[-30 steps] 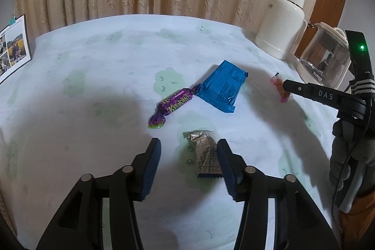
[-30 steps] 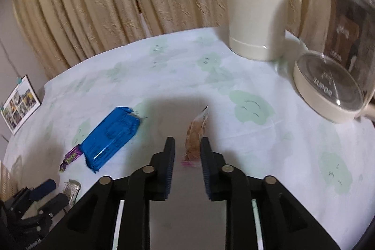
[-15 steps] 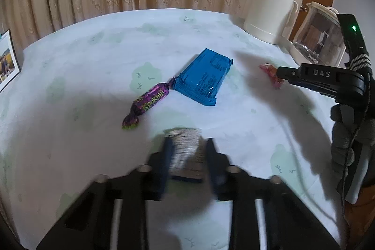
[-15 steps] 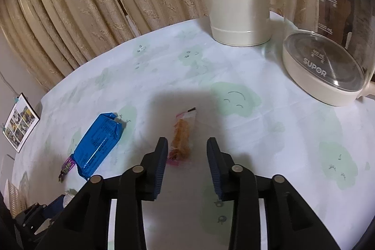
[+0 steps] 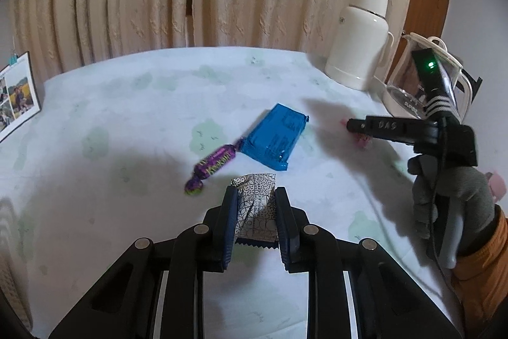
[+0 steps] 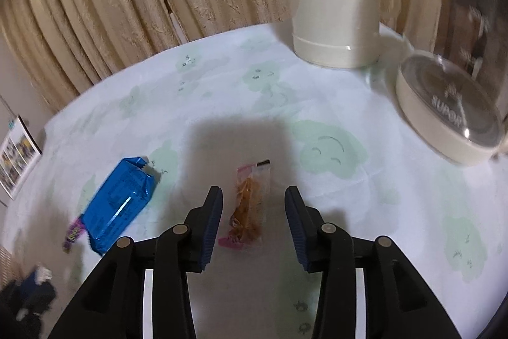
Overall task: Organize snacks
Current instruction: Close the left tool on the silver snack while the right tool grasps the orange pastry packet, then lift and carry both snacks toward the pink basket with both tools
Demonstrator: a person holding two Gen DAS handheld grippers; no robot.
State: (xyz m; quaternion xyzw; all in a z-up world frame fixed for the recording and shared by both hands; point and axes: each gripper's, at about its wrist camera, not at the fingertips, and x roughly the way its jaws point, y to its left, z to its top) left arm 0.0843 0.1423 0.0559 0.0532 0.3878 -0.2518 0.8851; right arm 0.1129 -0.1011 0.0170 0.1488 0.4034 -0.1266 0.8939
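The left gripper (image 5: 256,205) has just closed. A second ago its two fingers were wide apart around the silver snack (image 5: 256,207). Now they squeeze the silver snack from both sides. The pack sits between the fingers, low over the table (image 5: 127,116), and I cannot tell if it is lifted yet. So this snack looks caught and ready to be moved.

The right gripper (image 6: 253,208) did the other thing. It was nearly shut a second ago, and now its fingers are spread wide. The little orange snack (image 6: 249,205) lies flat on the table between them, not touched.

The blue pack (image 5: 273,137) and the purple candy (image 5: 213,164) lie touching end to end, just past the silver snack. They have not moved.
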